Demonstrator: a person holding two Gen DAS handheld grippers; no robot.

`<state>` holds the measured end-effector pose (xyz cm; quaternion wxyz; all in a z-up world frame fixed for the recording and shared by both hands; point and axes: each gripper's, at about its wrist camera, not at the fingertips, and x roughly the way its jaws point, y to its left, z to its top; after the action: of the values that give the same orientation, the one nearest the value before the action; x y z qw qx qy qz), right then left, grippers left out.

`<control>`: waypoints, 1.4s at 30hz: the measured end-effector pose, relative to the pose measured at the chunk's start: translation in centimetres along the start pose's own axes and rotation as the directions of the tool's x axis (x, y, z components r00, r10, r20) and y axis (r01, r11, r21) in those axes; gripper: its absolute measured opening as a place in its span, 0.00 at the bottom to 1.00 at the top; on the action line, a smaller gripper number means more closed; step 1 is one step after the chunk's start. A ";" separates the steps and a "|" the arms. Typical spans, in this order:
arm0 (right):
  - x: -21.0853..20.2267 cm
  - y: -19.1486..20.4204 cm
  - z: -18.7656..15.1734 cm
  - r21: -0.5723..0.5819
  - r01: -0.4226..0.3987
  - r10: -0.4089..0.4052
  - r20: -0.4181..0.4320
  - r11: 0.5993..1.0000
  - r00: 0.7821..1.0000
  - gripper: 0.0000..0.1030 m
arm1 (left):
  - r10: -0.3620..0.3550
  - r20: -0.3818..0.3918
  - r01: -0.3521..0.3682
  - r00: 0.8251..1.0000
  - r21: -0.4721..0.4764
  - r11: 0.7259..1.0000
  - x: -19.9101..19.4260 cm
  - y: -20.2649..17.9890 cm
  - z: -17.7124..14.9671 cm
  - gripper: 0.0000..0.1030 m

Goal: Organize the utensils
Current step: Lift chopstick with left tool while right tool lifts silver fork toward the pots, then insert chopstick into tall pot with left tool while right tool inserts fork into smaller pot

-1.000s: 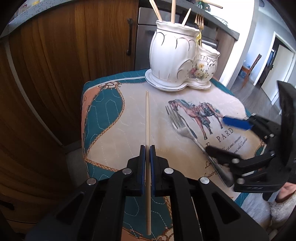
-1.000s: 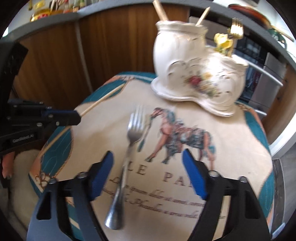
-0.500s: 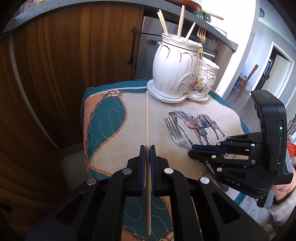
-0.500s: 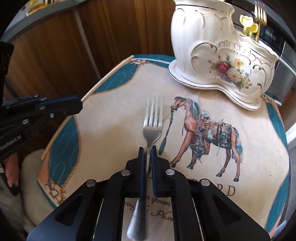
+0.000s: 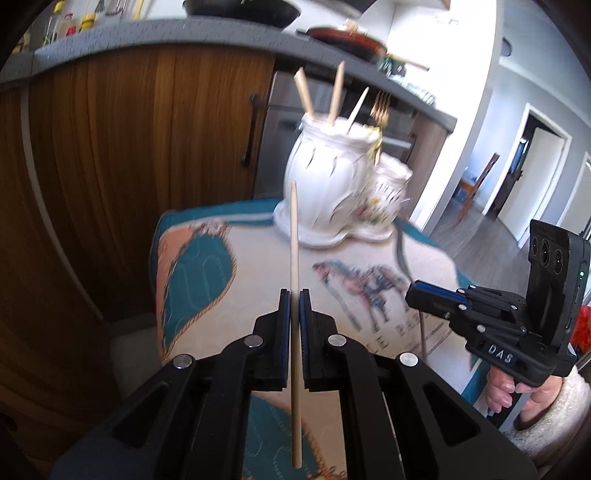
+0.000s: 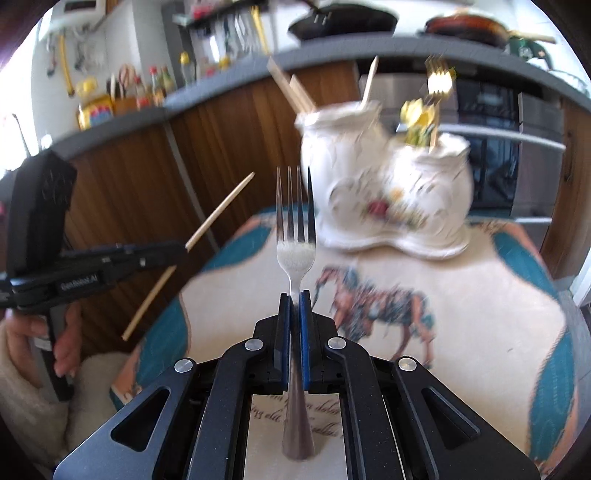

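My left gripper is shut on a wooden chopstick, which is lifted off the cloth and points toward the white ceramic holder. My right gripper is shut on a silver fork, raised with its tines forward. The double white holder stands at the far side of the table with chopsticks in its tall pot and a gold fork in the small one. Each gripper shows in the other's view: the right gripper and the left gripper.
A quilted cloth with a horse print covers the small table. Wooden cabinets and a grey counter with pans stand behind. A person's hands hold the gripper handles. A doorway opens at the right.
The right gripper closed on the fork and lifted it off the cloth. The left gripper raised the chopstick off the table and tilted upward.
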<state>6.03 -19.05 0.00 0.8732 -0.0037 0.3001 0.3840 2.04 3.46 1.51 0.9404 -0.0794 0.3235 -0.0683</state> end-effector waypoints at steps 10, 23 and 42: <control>-4.1 -1.1 3.7 -0.009 0.108 -0.101 0.291 0.994 0.951 0.06 | -0.064 0.171 0.059 0.983 0.038 0.998 -1.9 -2.0 2.8 0.05; -4.3 -4.9 11.9 0.054 0.178 -0.184 0.433 0.983 0.882 0.06 | -0.196 0.341 0.166 0.919 0.114 0.979 2.2 -5.8 11.7 0.05; 0.1 -9.3 13.3 0.105 0.166 -0.195 0.413 0.981 0.890 0.06 | -0.091 0.535 -0.007 0.840 0.180 0.984 8.6 -7.8 16.0 0.05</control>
<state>19.28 -22.44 8.78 0.9487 0.0808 0.1156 0.2829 18.02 -4.05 10.36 0.9949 -0.0197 0.0362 -0.0919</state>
